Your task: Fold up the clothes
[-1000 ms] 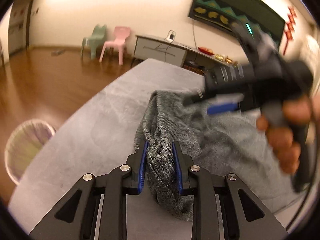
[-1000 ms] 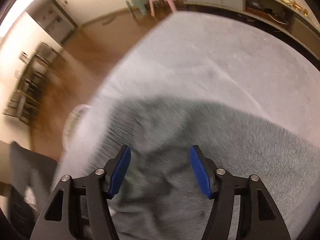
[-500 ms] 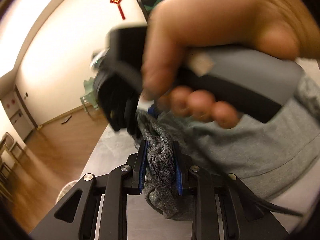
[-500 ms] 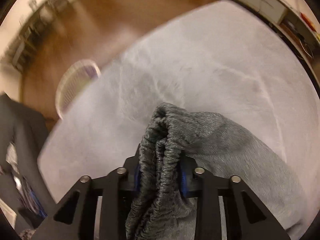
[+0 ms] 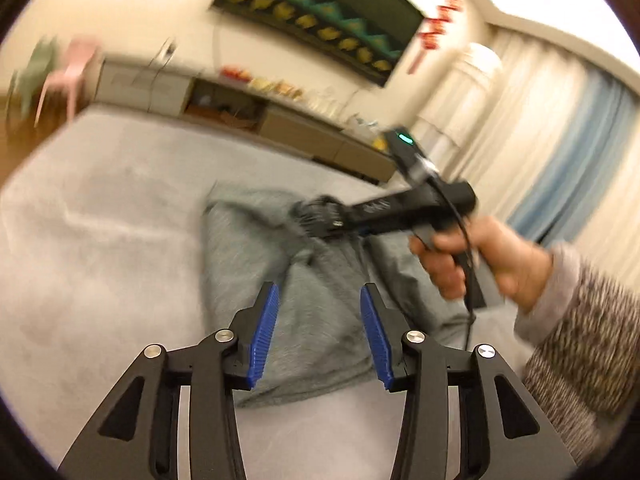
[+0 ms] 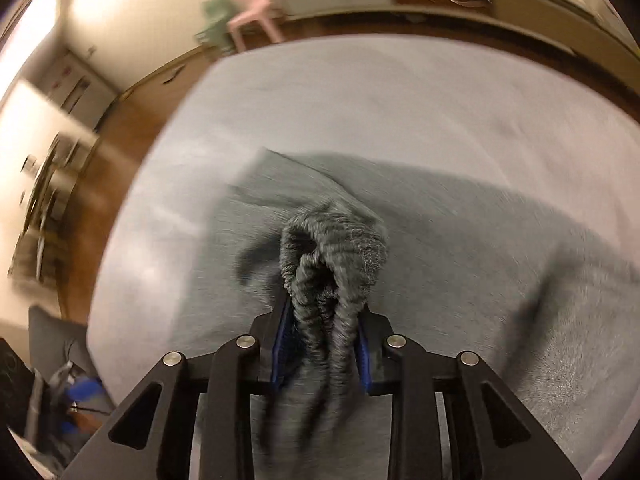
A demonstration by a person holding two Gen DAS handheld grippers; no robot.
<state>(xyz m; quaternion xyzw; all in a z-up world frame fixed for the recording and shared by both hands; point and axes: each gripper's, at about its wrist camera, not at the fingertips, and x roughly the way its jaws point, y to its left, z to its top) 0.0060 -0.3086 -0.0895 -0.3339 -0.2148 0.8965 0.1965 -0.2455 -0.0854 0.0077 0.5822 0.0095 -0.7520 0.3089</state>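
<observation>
A grey knit garment (image 5: 320, 280) lies partly folded on the grey table (image 5: 100, 240). My left gripper (image 5: 319, 334) hovers above its near part with jaws opening and nothing pressed between the blue pads (image 5: 264, 336). In the left wrist view a hand holds my right gripper (image 5: 324, 222), which pinches a bunched ribbed hem lifted off the cloth. In the right wrist view the right gripper (image 6: 320, 344) is shut on that ribbed hem (image 6: 332, 256), and the rest of the garment (image 6: 460, 240) spreads on the table below.
A low cabinet (image 5: 224, 100) runs along the far wall under a dark wall panel (image 5: 320, 20). Pink and green small chairs (image 6: 248, 4) stand on the wooden floor beyond the table. Curtains (image 5: 560, 140) hang on the right. Bags and clutter (image 6: 48, 392) lie beside the table's left edge.
My left gripper let go of the ribbed hem and its jaws spread. The right gripper closed on the hem and carried it away to the right over the garment.
</observation>
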